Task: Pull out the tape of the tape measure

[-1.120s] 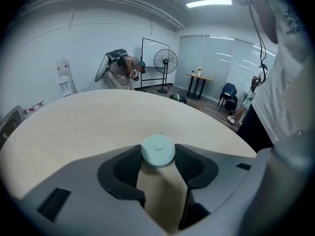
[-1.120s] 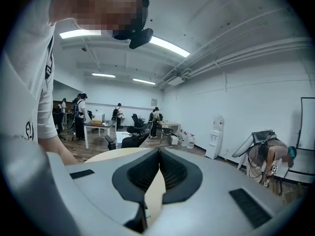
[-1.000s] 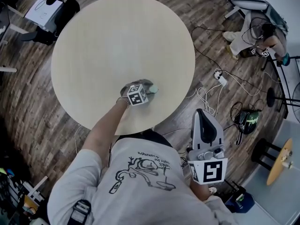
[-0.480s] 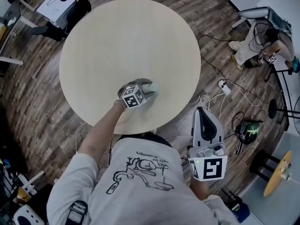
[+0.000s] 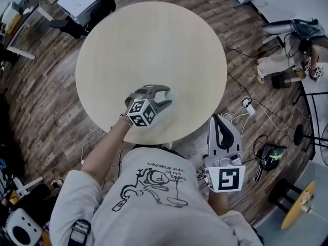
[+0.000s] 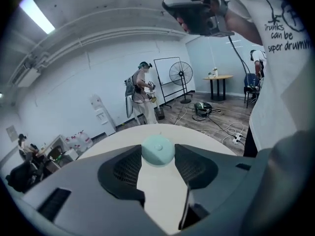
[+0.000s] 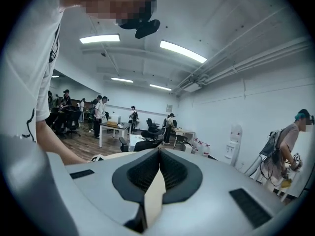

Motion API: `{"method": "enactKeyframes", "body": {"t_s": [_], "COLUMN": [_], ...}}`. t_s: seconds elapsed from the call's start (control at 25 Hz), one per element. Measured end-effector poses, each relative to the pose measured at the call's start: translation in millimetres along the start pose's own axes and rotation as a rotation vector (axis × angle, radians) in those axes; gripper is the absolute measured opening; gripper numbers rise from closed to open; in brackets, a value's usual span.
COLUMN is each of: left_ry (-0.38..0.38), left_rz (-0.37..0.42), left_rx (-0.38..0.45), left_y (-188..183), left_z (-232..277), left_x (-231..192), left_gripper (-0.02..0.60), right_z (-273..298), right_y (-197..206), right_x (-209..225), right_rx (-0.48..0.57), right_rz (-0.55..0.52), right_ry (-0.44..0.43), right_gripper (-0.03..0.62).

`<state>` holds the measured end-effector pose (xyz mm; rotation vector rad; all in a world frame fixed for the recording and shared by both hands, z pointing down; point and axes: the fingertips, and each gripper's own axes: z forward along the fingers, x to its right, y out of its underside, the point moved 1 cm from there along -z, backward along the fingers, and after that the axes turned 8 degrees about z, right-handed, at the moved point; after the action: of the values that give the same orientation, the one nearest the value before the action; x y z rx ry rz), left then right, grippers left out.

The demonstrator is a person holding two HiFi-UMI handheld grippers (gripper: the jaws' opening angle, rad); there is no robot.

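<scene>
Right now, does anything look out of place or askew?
Nothing stands out. The left tongs grip the round mint tape measure over the table, with no tape visibly drawn out. The right tongs are shut and empty, beside the table.

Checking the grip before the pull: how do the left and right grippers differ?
The left gripper has its jaws apart, clamped on the mint tape measure; the right gripper has its jaws together, empty. The left gripper is over the table; the right gripper is beside it, over the floor. Both are the same grey build.
</scene>
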<state>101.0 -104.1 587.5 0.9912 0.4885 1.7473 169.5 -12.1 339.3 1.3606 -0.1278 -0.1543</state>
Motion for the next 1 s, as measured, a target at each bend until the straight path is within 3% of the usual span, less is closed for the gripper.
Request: {"method": "enactKeyframes", "body": {"t_s": [0.16,0.44,0.76,1.0], "left_ry": [-0.069,-0.158,-0.232,-0.292], "left_rz": [0.052,0.119,0.112,0.131], "left_rx": [0.011,0.009,-0.003,-0.016], "left_y": [-26,-58,-79,-92], "left_z": [-36,-89,-125,-150], "left_x": [-4,-4,5,11], "left_gripper": [0.234,0.233,0.234,0.234], "right_z": [6,12,18,26], "right_y": [-4,6,40,46], "right_x": [-10,-33,-52,-73], "right_rx": [0.038,0.031,-0.133,-0.112], "right_rz": [0.028,-0.040,-0.431,-0.503], "right_ry": [-0.011,-0.075,-0.208,-0.243], "right_gripper": [0.009,0.010,0.025,0.037]}}
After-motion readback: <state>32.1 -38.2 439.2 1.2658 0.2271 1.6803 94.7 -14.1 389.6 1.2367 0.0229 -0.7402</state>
